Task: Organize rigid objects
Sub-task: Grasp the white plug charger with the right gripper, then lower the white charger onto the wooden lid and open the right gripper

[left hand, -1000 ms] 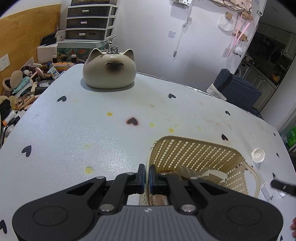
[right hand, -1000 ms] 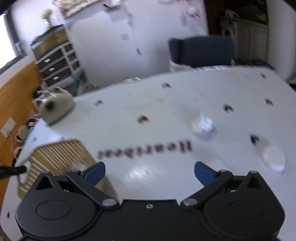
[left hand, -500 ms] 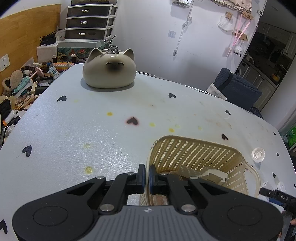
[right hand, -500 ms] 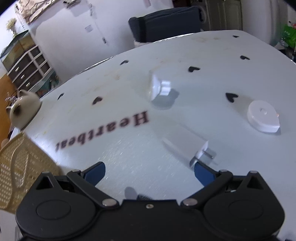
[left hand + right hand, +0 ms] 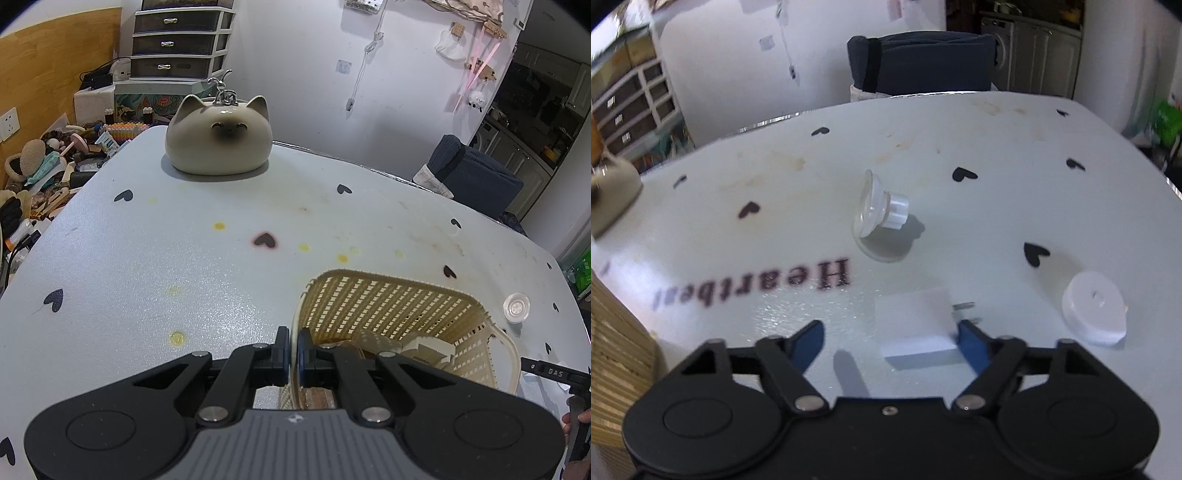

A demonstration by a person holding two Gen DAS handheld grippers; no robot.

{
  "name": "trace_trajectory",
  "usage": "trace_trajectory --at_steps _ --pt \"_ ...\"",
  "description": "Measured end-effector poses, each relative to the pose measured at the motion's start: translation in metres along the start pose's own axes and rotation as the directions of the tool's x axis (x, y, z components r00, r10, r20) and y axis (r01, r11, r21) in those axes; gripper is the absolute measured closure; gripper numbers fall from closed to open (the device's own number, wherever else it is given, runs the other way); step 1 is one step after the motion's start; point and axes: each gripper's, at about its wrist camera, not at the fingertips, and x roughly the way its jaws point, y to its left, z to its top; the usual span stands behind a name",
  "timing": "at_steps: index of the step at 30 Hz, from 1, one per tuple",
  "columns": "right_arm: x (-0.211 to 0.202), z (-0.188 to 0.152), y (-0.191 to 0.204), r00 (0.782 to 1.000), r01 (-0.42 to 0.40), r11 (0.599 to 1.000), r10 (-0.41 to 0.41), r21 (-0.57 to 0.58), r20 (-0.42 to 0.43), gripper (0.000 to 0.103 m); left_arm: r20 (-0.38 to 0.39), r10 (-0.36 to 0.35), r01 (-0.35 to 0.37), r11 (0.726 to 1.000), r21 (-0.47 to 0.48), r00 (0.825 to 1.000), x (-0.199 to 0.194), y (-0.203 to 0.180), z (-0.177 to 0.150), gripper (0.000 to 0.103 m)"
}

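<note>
Cat-shaped ceramic pot on table; drawer unit, dark chair behind.

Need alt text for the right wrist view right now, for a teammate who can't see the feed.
The right gripper is closing around a white plug adapter lying on the heart-print table; its right pad is beside the adapter's pronged end, its left pad apart. Beyond lie a clear suction cup tipped on its side and a round white disc; the woven basket shows at the left edge.
</note>
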Motion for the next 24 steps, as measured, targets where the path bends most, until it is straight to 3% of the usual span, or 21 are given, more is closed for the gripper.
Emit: trace_trajectory --at_steps 6,8,18,24 --pt "0.004 0.004 0.005 0.998 0.06 0.996 -0.059 -0.068 0.007 0.043 0.0 0.001 -0.001 1.0 0.001 1.0 0.0 0.0 0.0 0.099" --pt "0.007 0.006 0.005 0.997 0.073 0.995 -0.073 -0.073 0.004 0.053 -0.001 0.0 0.0 1.0 0.0 1.0 0.0 0.0 0.0 0.099" --pt "0.005 0.004 0.003 0.998 0.056 0.997 -0.056 -0.056 0.003 0.054 0.001 0.001 -0.001 1.0 -0.002 1.0 0.0 0.0 0.0 0.099" --pt "-0.025 0.015 0.013 0.998 -0.019 0.999 0.021 -0.037 0.06 0.054 0.004 0.001 -0.001 1.0 -0.006 1.0 -0.001 0.001 -0.003 0.099"
